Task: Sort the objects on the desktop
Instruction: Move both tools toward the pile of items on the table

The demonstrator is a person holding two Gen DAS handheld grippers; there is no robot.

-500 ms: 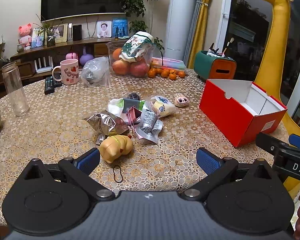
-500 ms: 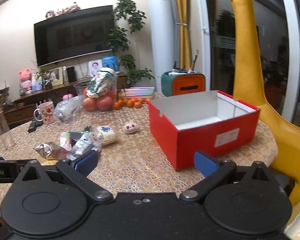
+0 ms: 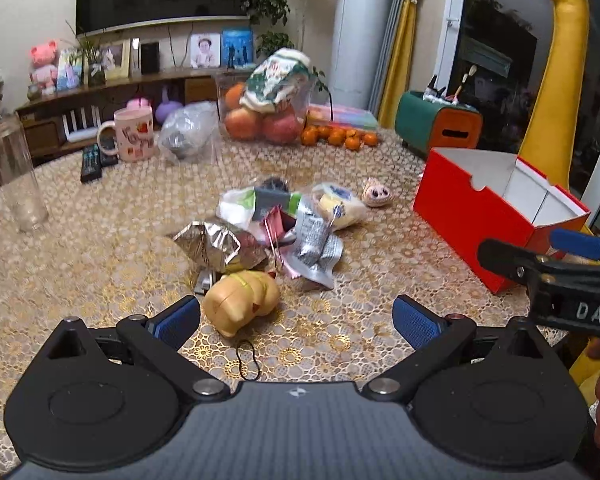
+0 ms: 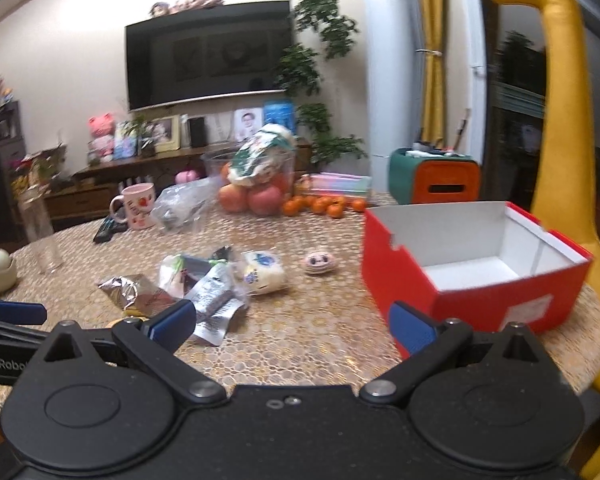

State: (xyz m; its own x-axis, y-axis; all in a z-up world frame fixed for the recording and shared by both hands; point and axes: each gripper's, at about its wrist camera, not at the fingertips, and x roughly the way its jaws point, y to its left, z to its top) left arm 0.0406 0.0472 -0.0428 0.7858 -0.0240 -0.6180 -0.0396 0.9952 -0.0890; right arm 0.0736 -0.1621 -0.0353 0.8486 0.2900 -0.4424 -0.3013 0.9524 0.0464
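Observation:
A pile of small things lies mid-table: a yellow toy (image 3: 242,300), a silver foil wrapper (image 3: 216,246), a grey sachet (image 3: 316,246), a pink binder clip (image 3: 278,224), a white packet (image 3: 340,204) and a small pig-face toy (image 3: 376,194). An open, empty red box (image 3: 480,216) stands to the right; it also shows in the right wrist view (image 4: 472,276). My left gripper (image 3: 296,320) is open and empty, just short of the yellow toy. My right gripper (image 4: 292,322) is open and empty, between the pile and the box.
At the back stand a pink mug (image 3: 134,132), a fruit bowl (image 3: 264,116), small oranges (image 3: 340,136), a plastic bag (image 3: 186,130), remotes (image 3: 92,160) and a glass jar (image 3: 16,176). A yellow giraffe (image 3: 556,80) stands beyond the table's right edge.
Both grippers have shifted slightly; the right wrist view has lifted and turned left, showing more of the pile. Both stay open and empty.

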